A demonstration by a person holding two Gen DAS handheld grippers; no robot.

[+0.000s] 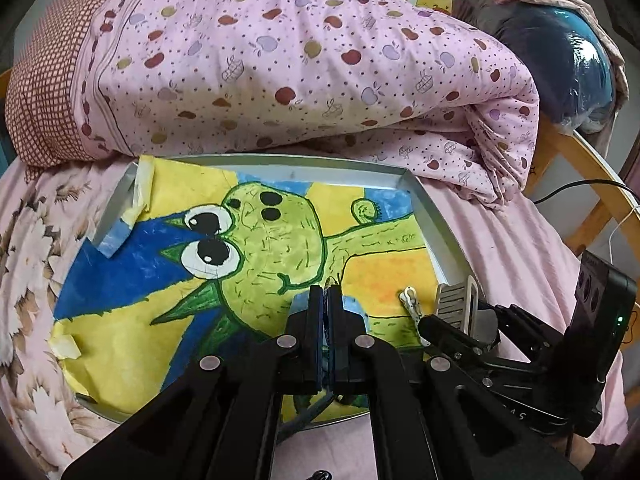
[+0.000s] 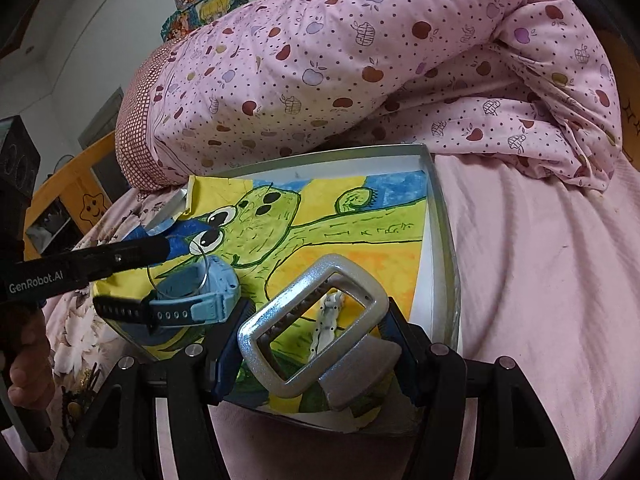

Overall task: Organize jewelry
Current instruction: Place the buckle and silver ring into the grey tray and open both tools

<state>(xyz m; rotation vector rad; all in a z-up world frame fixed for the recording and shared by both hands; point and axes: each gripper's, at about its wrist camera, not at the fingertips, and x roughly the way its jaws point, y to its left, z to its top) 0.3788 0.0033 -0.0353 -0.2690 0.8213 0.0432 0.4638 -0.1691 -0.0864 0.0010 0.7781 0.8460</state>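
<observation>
Both grippers point obliquely down over the shallow tray lined with a painted drawing. The left gripper is fully closed, apparently pinching a thin wire ring carrying a blue watch. The right gripper stands half open, clamping a silver rectangular clasp. A small white clip lies on the drawing beneath. A rolled pink quilt borders the tray's far edge.

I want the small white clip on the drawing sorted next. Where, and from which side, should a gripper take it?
Probably pinch the white clip across its narrow width near the middle, coming down from above with the fingers straddling its long sides. It lies flat and slim on the drawing, so its ends offer little hold.
</observation>
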